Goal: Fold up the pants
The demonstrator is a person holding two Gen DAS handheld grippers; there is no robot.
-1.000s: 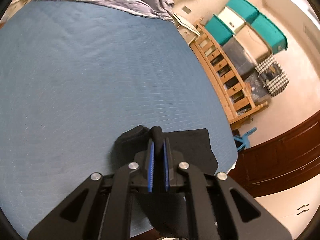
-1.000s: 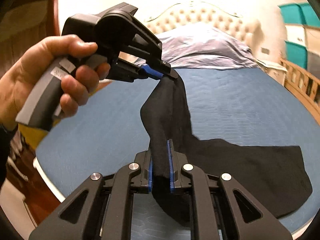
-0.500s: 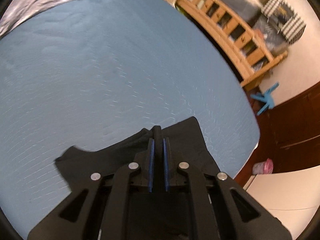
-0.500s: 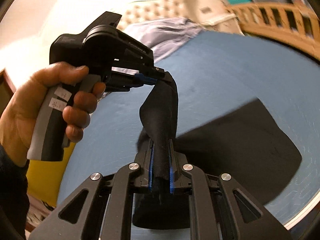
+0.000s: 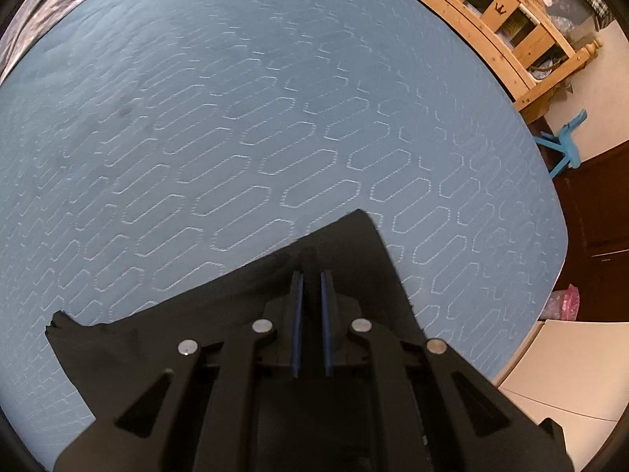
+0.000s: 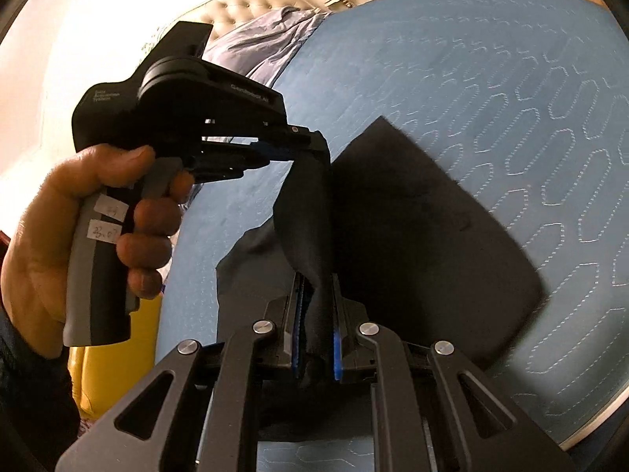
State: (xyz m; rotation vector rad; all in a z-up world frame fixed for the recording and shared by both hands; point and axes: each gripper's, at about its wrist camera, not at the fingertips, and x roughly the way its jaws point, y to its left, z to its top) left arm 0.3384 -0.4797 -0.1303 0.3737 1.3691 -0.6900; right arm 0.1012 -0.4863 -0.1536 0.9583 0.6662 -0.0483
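Both hand-held grippers are pinching the same black pants (image 6: 424,236), which hang partly lifted over the blue quilted bed (image 5: 275,118). The right hand-held gripper (image 6: 314,322) has its blue-padded fingers pressed onto a bunched strip of the dark cloth that rises straight up from between them. That strip runs up to the left hand-held gripper (image 6: 318,145), held above and just beyond, whose tips clamp the upper end of the same fold. A person's left hand (image 6: 78,244) wraps the grey handle, with two small white labels showing on the grip. To the right of the raised strip, the rest of the pants spreads out flat on the bedcover as a broad dark panel with one corner pointing toward the headboard (image 6: 243,11). From the left wrist view, the left hand-held gripper (image 5: 310,287) shows its fingers close together with black cloth between them, and the pants (image 5: 177,326) fan out beneath it, one ragged corner at the left and one pointed corner ahead. A rumpled grey blanket (image 6: 267,43) lies at the head of the bed, and a wooden rail (image 5: 491,11) runs along its far side.
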